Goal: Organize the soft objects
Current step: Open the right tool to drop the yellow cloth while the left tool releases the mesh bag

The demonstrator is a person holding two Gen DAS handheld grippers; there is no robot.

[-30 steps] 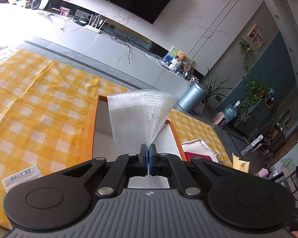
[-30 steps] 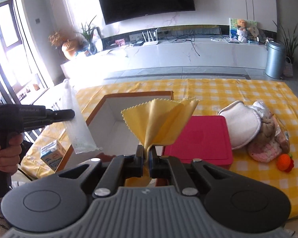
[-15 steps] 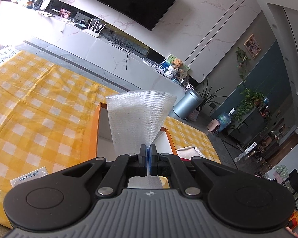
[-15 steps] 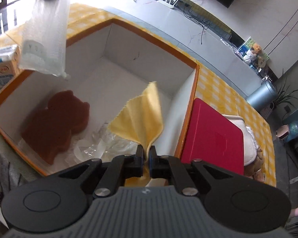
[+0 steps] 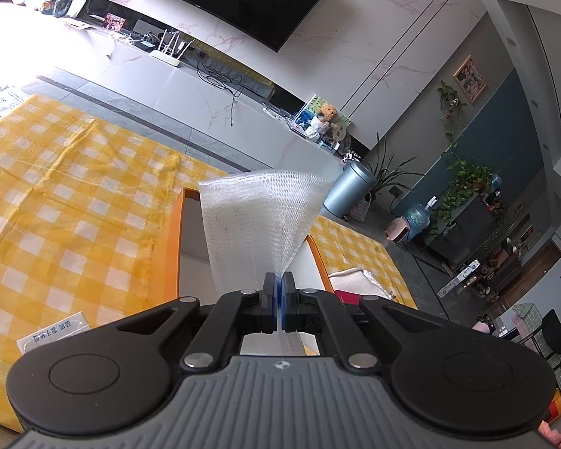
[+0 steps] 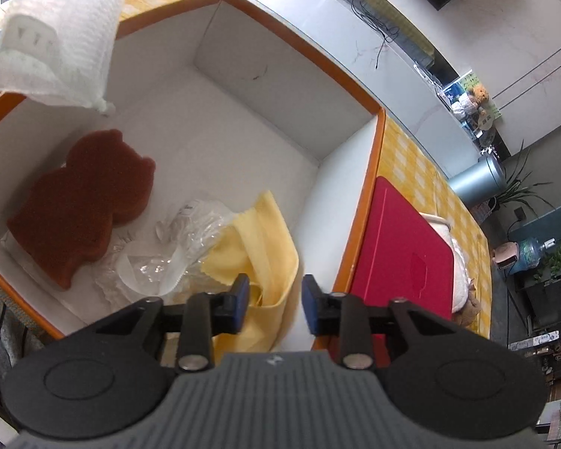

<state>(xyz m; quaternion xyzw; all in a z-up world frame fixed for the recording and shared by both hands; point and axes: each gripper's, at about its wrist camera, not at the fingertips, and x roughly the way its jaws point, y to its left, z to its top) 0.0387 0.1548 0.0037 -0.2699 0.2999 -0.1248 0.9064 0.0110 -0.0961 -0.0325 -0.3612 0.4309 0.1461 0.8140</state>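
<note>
My left gripper (image 5: 279, 301) is shut on a white mesh cloth (image 5: 256, 224) and holds it up over the orange-rimmed white box (image 5: 178, 235). The cloth hangs at the top left of the right wrist view (image 6: 56, 33). My right gripper (image 6: 275, 299) is open above the box's (image 6: 370, 172) near right corner. A yellow cloth (image 6: 260, 239) lies loose in the box just under its fingers. A brown bear-shaped sponge (image 6: 80, 202) and crumpled clear plastic (image 6: 168, 247) also lie in the box.
A red lid (image 6: 404, 262) lies right of the box on the yellow checked tablecloth (image 5: 56, 194), with white and pink soft items (image 6: 458, 262) beyond it. A small labelled packet (image 5: 54, 335) lies on the cloth left of the box.
My right gripper has opened and let go of the yellow cloth, which now lies in the box. My left gripper still holds the mesh cloth over the box.
</note>
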